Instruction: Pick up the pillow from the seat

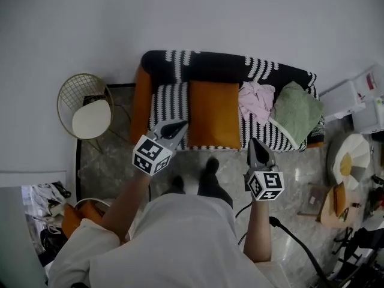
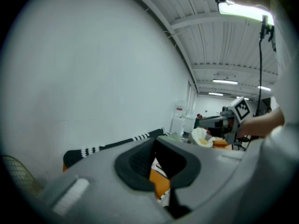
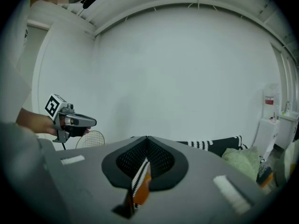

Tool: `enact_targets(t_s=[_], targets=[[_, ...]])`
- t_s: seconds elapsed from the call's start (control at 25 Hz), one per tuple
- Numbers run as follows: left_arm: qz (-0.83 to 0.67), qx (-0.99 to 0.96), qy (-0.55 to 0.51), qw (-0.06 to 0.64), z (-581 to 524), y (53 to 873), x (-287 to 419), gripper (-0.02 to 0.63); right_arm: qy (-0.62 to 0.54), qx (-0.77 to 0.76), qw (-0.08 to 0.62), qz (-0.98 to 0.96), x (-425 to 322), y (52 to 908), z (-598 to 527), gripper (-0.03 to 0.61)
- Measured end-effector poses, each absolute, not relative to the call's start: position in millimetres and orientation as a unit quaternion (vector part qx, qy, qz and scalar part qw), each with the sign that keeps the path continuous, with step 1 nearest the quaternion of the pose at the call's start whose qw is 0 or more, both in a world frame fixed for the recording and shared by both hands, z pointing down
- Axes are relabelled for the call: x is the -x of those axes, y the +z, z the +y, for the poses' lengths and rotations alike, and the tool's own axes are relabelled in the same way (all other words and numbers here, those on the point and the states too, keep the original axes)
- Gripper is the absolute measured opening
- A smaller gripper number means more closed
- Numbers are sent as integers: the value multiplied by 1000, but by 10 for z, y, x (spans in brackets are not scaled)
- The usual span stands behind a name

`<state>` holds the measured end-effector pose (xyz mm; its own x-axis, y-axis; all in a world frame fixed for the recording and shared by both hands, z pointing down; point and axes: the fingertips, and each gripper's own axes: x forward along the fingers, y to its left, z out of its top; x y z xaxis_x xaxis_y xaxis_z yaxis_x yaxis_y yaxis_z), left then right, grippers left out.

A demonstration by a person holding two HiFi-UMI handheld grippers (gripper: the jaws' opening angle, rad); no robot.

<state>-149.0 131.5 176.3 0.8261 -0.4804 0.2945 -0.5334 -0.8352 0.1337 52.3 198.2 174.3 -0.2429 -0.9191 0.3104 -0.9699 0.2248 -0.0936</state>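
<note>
Head view: sofa (image 1: 222,68) with black-and-white striped cover at upper centre of frame.
- Orange pillow (image 1: 213,114) lies flat on the middle of the seat.
- Pink cloth (image 1: 257,98) is just right of it.
- Green pillow (image 1: 297,114) leans in the seat's right corner.
- Round wire-frame piece (image 1: 84,104) stands at left, apart from the sofa.

Left claw (image 1: 182,123): closed, nothing in it. Its tip overlaps the seat's front edge, beside the orange pillow's lower-left corner; contact cannot be judged.

Right claw (image 1: 257,141): closed, empty. It sits below the seat's front edge, right of centre.

Left gripper view: pads together (image 2: 155,143), with orange and striped fabric showing in the gap below. Right gripper view shows the same (image 3: 147,146).
</note>
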Motion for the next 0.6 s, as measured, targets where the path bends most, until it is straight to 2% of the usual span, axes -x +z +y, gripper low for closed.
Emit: enact_targets(t_s=[0.6], targets=[[-344, -920, 135, 132, 470, 2149, 646, 0, 158, -531, 125, -823, -1475, 2146, 849, 5]])
